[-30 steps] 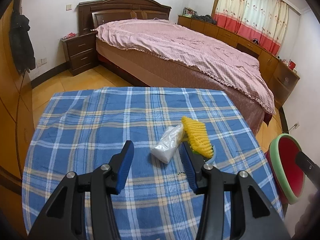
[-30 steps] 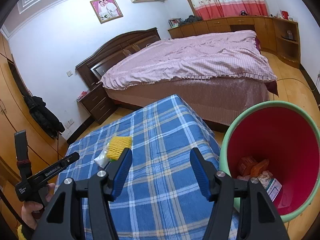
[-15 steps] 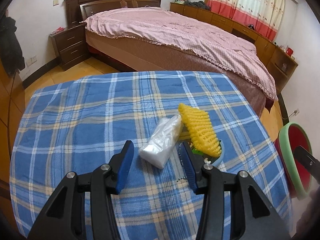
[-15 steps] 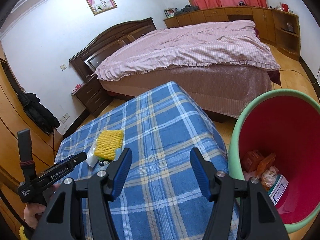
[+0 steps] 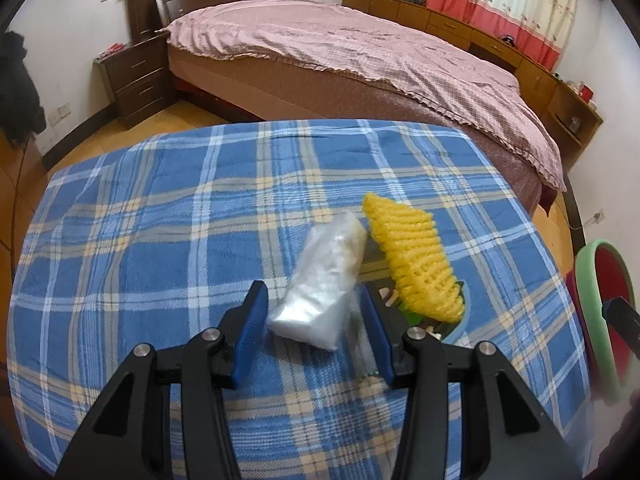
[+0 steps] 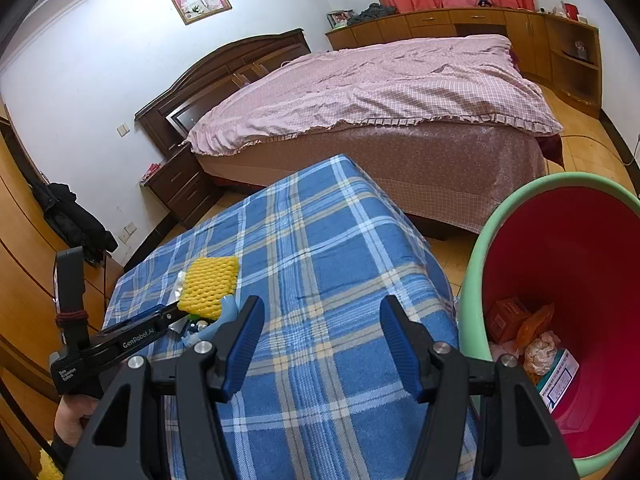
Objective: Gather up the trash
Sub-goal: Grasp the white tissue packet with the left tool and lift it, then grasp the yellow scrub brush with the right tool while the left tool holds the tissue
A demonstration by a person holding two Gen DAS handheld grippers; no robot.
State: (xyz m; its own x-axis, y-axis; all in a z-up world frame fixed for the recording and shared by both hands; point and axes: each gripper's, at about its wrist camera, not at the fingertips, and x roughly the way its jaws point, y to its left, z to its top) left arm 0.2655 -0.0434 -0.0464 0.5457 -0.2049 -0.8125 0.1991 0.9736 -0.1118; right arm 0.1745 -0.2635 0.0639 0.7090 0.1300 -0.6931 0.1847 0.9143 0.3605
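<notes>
- The left gripper (image 5: 316, 330) hangs low over the blue plaid tablecloth (image 5: 160, 240), its blue-padded fingers (image 5: 252, 320) spread wide and released, with nothing pinched.
- A clear plastic bag (image 5: 324, 280) lies on the cloth with its near end sitting between those two fingers; whether either pad touches it I cannot tell.
- Just to the right of the bag lies a yellow foam net (image 5: 412, 260), resting partly over a small bluish dish (image 5: 460, 322) of scraps beside the right finger.
- The right gripper (image 6: 322, 344) is held above the near right part of the table, its fingers also released and wide apart, empty.
- From that side the yellow net (image 6: 210, 284) sits on the left part of the cloth, with the left gripper's tip reaching in beside it.
- A bin (image 6: 560, 260), red inside with a pale green rim, stands on the floor just right of the table; an orange box (image 6: 508, 318), crumpled wrappers and a printed carton lie in it.
- A bed (image 6: 380, 92) with a pink cover fills the far side of the room.
</notes>
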